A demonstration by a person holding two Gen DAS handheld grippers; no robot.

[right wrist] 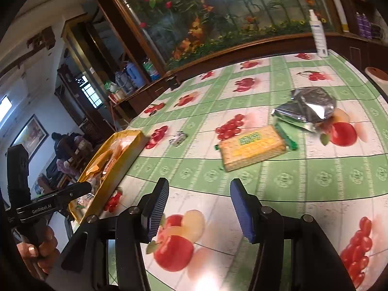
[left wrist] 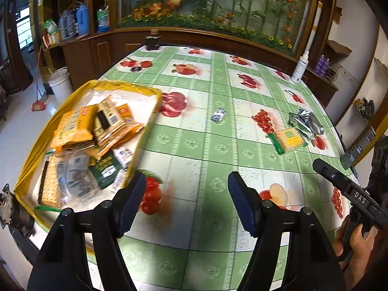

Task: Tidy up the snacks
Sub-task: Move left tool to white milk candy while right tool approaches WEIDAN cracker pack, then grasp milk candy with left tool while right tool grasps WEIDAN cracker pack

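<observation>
The counter (left wrist: 218,150) is covered with a green and white cloth printed with fruit. A white spray bottle (left wrist: 300,67) stands upright near its far edge, and a dark jar (left wrist: 152,40) stands at another far edge. On the floor beside the counter there are a white bucket (left wrist: 60,82) and a broom (left wrist: 38,104).

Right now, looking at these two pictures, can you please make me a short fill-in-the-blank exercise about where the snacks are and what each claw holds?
1. Most snack packs lie inside the ____ tray.
2. The cracker pack lies on the tablecloth beside a crumpled ____ foil bag.
3. Both the left claw and the right claw hold ____.
4. The white spray bottle stands ____ at the table's far edge.

Missing words: yellow; silver; nothing; upright
</observation>
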